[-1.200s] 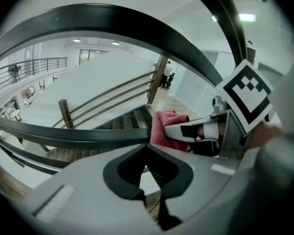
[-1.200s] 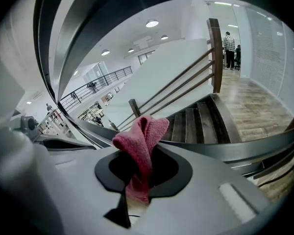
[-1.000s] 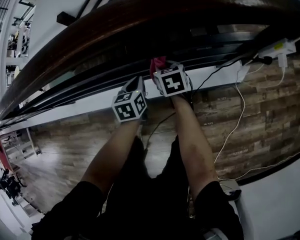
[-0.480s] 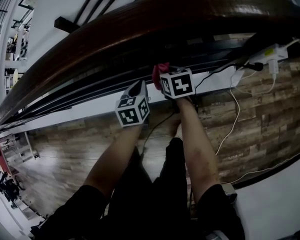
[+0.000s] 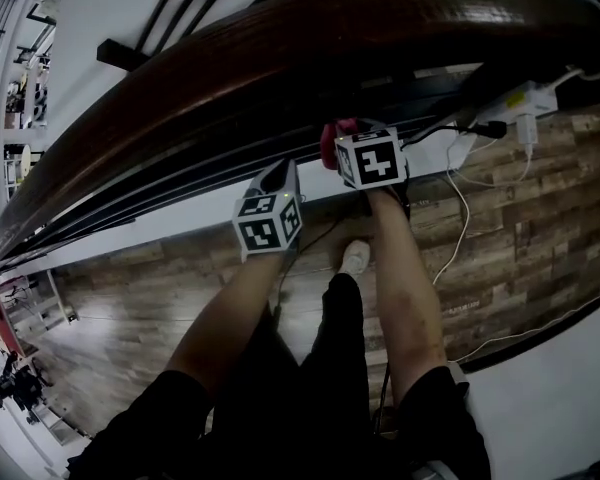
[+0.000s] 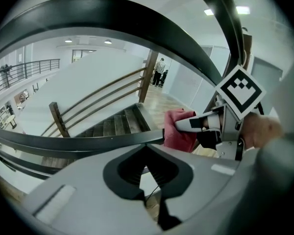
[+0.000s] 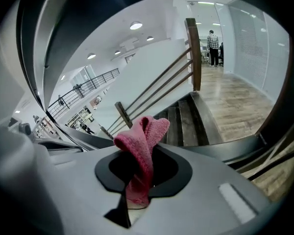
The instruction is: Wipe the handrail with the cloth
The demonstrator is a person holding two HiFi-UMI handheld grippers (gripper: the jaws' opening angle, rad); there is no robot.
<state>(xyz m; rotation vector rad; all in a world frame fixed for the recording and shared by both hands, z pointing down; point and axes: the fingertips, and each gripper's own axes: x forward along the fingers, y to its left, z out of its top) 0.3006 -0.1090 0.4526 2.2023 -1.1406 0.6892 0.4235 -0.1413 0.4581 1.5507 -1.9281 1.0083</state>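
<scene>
Cloth (image 7: 142, 151), one pink piece, stood pinched in the right gripper's (image 7: 136, 199) closed jaws near the single dark wooden handrail (image 5: 280, 58). The left gripper (image 6: 154, 207) hovered beside it, jaws together and empty.

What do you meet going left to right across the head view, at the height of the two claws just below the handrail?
left claw's marker cube → red cloth → right claw's marker cube → white power strip
</scene>
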